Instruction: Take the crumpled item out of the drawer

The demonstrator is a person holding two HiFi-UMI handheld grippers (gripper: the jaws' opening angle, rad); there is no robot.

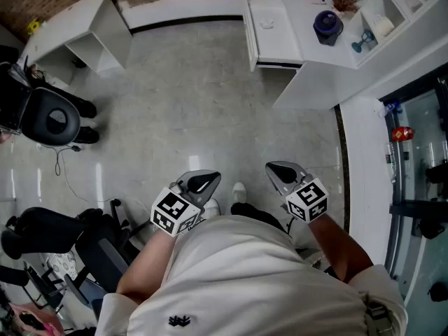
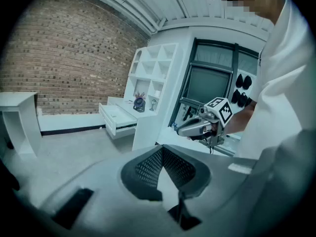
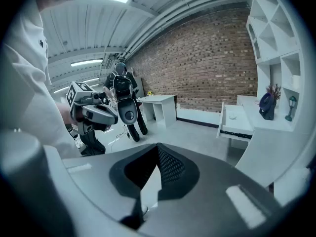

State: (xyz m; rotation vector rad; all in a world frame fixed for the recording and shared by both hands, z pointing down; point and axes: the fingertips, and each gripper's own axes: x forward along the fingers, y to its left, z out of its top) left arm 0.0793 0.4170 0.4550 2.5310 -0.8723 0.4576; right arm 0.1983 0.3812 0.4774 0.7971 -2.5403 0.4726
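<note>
The white drawer [image 1: 269, 37] stands pulled open from the cabinet at the far side of the floor. A small pale crumpled item [image 1: 267, 24] lies inside it. The drawer [image 3: 236, 120] also shows in the right gripper view, and as a drawer [image 2: 114, 118] in the left gripper view. Both grippers are held close to the person's body, far from the drawer. My left gripper [image 1: 201, 182] [image 2: 163, 157] is shut with nothing in it. My right gripper [image 1: 281, 172] [image 3: 158, 157] is shut and empty too. Each one appears in the other's view, side on.
A white shelf unit carries a dark vase [image 1: 327, 26] and a small plant [image 1: 344, 0] beside the drawer. A white desk [image 1: 91, 30] stands at far left. A black office chair [image 1: 52, 117], more black chairs and a cable [image 1: 63, 173] crowd the left. Glass doors [image 1: 420, 152] line the right.
</note>
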